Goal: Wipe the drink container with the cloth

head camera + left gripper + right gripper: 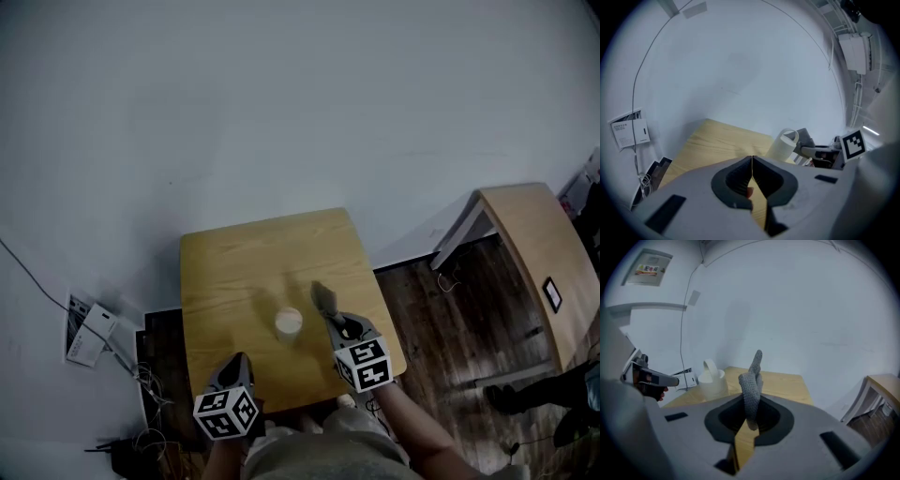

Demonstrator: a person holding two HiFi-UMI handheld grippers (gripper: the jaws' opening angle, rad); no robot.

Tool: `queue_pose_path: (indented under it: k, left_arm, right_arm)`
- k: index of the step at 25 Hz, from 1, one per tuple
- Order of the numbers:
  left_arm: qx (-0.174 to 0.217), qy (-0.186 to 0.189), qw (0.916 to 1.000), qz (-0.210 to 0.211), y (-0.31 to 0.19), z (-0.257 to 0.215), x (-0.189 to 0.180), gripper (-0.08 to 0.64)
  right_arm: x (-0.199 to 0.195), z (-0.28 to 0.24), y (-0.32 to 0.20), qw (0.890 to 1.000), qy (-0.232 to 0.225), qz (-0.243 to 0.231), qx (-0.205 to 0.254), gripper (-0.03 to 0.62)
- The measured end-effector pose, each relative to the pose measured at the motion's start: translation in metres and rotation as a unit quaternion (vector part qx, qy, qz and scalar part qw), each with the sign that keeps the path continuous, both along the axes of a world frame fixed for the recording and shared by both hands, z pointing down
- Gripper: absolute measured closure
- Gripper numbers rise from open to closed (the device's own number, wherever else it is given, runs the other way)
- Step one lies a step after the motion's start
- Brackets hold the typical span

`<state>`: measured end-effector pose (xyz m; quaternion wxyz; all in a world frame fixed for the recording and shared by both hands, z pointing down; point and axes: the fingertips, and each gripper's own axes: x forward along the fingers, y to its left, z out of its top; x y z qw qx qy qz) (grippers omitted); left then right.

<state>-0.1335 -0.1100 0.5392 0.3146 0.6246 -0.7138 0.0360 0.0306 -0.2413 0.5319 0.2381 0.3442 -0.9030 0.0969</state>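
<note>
Pale wooden tabletop point(234, 272) held a white handled drink container point(289, 322). At its four o'clock the right hand-held gripper point(751, 404) clamped a grey knitted cloth point(752, 380). At seven o'clock the left hand-held gripper point(752, 161) had its jaws together, empty.

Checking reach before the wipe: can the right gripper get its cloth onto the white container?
Probably yes: the right gripper, shut on the cloth, sits close beside the container, and nothing visible stands between them.
</note>
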Motion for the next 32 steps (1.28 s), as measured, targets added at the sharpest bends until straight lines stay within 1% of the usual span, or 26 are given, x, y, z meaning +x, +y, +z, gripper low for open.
queue_pose_path:
  k: [3,8,12,17,23,27,32]
  left_arm:
    - [0.004,-0.002,0.9992,-0.04,-0.001,-0.002,0.011,0.557]
    - [0.004,-0.007,0.9952,-0.097,0.006,-0.008,0.031,0.557]
    - [0.0,-0.009,0.9894,-0.145,0.01,-0.011,0.043,0.557]
    - [-0.002,-0.004,0.9796,-0.201,0.02,-0.01,0.061,0.557]
    - [-0.002,-0.007,0.9667,-0.256,0.031,-0.008,0.083,0.557]
    - [-0.004,-0.007,0.9584,-0.285,0.04,-0.007,0.096,0.557]
    - [-0.003,-0.01,0.9498,-0.313,0.046,-0.008,0.108,0.557]
  right_arm:
    - [-0.007,-0.008,-0.007,0.998,-0.003,-0.058,0.01,0.574]
    - [-0.021,-0.014,-0.015,0.99,-0.007,-0.137,0.014,0.574]
    - [-0.03,-0.014,-0.018,0.979,0.001,-0.202,0.011,0.574]
    - [-0.039,-0.01,-0.015,0.963,0.006,-0.269,0.006,0.574]
    - [-0.047,-0.007,-0.015,0.942,0.008,-0.334,0.015,0.574]
    - [-0.051,-0.002,-0.01,0.931,0.01,-0.365,0.011,0.574]
    - [-0.054,0.008,-0.006,0.918,0.02,-0.395,0.009,0.572]
